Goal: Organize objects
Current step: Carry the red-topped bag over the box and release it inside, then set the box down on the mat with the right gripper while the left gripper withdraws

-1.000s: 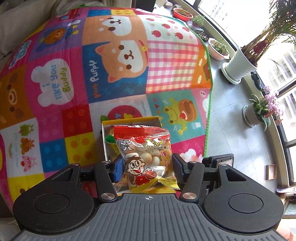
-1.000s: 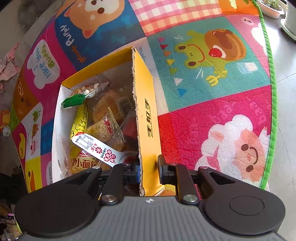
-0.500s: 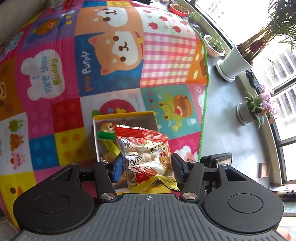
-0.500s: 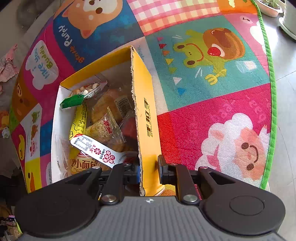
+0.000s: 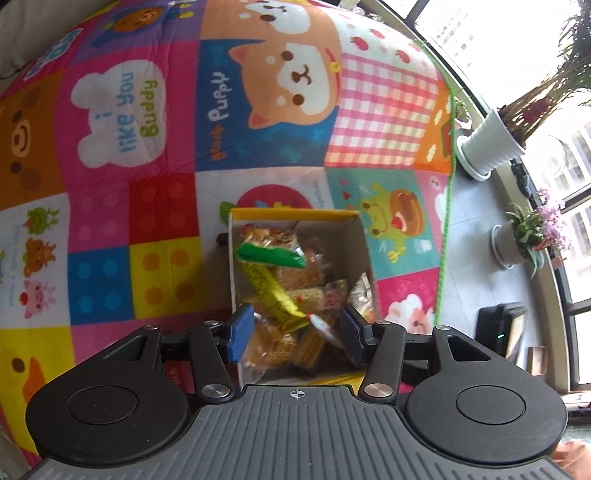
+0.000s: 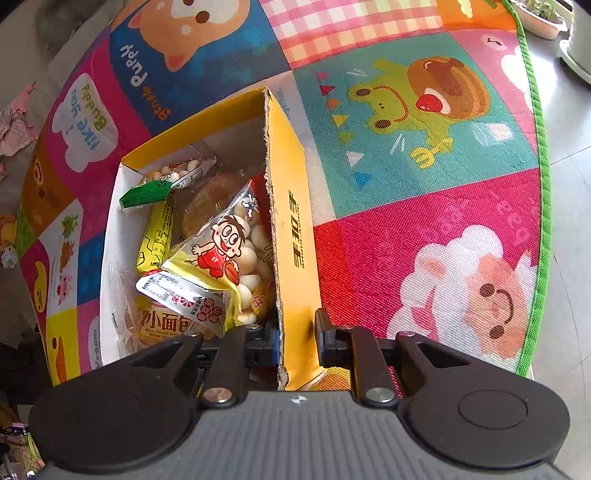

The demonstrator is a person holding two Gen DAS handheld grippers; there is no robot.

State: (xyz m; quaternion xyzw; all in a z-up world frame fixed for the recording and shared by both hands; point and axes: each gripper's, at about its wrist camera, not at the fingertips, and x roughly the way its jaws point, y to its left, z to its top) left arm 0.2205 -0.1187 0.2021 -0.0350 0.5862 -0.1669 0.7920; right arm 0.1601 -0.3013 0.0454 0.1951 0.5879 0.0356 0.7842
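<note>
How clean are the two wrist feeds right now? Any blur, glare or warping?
Left wrist: snacks in the box are motion-smeared between the left gripper, the windows blow out white, and the mat bulges from the fisheye. Right wrist: sharp and evenly lit, cartoon snack bag readable, right gripper clamping the box wall, same edge warping.

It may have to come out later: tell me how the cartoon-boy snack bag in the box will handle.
The snack bag probably flops: thin film, slumped against the box wall. Likely light, holding small pale balls and air. Its glossy film may slip, and a hard squeeze could crush the balls.
</note>
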